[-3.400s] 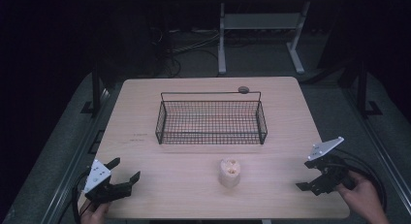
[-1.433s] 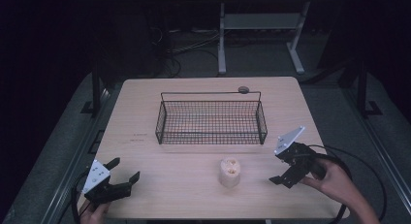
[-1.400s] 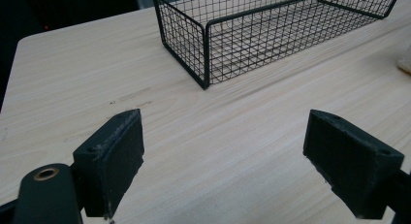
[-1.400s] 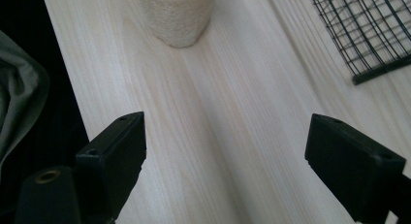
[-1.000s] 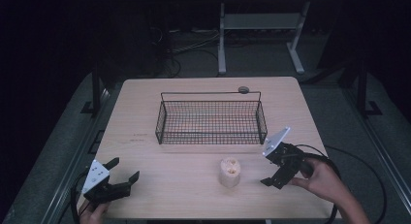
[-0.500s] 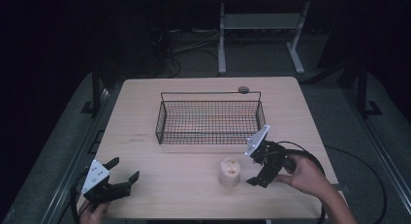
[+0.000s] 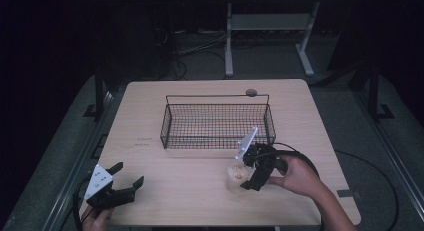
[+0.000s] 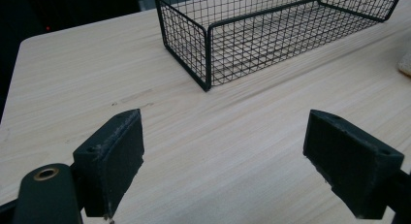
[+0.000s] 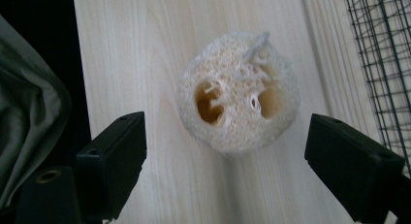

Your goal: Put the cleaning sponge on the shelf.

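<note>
Wire basket [image 7: 217, 120] sits at table [image 7: 150, 106] centre, toward 12 o'clock. Pale loofah piece [image 7: 234, 175] stands at 5 o'clock of the basket. Right claw [image 7: 245, 173] held by a hand [image 7: 295, 176], tilted down onto the loofah, jaws apart. Left claw [image 7: 127, 178] at 7 o'clock near the table edge, jaws apart, well apart from everything.

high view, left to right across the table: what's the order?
Left gripper → wire basket → right gripper, jaws open at the loofah piece → the hand holding it.
</note>
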Tool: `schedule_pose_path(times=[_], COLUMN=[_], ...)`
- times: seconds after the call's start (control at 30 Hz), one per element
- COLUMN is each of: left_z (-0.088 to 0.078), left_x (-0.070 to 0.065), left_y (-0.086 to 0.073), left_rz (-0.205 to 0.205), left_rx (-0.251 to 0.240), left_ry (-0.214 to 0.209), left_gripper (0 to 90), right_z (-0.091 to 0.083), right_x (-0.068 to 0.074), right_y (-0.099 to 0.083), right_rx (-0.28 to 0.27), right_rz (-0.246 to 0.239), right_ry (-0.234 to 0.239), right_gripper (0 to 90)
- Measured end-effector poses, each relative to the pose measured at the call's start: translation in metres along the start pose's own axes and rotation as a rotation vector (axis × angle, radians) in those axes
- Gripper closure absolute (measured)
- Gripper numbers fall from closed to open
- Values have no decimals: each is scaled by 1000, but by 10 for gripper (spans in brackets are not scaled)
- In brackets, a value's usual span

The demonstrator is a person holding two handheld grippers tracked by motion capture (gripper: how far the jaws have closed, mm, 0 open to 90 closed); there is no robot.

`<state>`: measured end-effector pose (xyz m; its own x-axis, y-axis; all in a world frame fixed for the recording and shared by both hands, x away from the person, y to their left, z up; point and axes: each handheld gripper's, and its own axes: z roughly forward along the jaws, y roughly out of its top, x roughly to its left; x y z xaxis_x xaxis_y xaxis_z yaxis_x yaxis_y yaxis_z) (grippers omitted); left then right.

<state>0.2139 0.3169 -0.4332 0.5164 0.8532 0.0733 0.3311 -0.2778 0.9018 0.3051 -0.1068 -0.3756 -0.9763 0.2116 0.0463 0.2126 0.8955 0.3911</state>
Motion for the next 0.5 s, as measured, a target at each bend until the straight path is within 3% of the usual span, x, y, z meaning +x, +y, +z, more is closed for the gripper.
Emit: schedule_pose_path(times=[0.5], left_z=[0], left_x=[0], left_y=[0], left_rz=[-1], left_rx=[-2], left_ry=[-1], left_gripper=[138], right_z=[14], right_x=[-3], right_y=[20], right_rx=[40], right_rz=[-27], right_ry=[1], right_gripper=[170])
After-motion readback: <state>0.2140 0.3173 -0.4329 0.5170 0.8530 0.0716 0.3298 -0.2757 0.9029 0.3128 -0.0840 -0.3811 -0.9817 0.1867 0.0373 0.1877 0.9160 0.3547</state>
